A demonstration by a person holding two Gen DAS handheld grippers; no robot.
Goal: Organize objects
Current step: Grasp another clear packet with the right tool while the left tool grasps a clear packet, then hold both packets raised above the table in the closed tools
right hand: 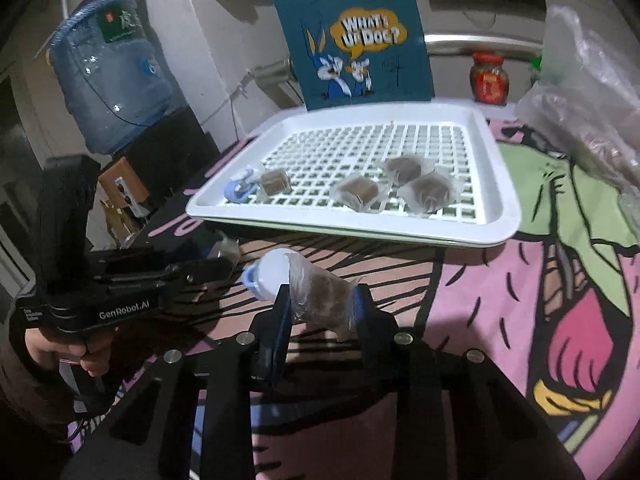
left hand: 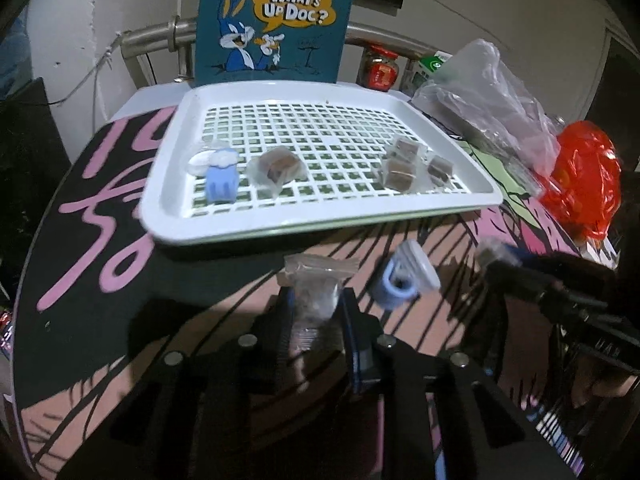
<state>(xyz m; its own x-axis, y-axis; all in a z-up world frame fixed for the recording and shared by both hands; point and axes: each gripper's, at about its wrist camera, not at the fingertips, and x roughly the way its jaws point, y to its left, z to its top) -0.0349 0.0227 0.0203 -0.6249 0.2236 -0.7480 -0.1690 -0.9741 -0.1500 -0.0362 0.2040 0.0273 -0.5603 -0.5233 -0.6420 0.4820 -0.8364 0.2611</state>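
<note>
White tray (left hand: 168,216) already holds four wrapped brown blocks and one blue clip. Left tool (left hand: 316,304) and right tool (right hand: 322,304) each grip another wrapped block (left hand: 314,300); blue clip (left hand: 394,286) remains on worktop (right hand: 480,300).

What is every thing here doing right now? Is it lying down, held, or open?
left claw: shut on a packet.
right claw: shut on another packet.
blue clip: lying on the table, in front of the tray.
white tray: flat, holding four packets and one clip.
red-lidded jar: upright, lid on.
</note>
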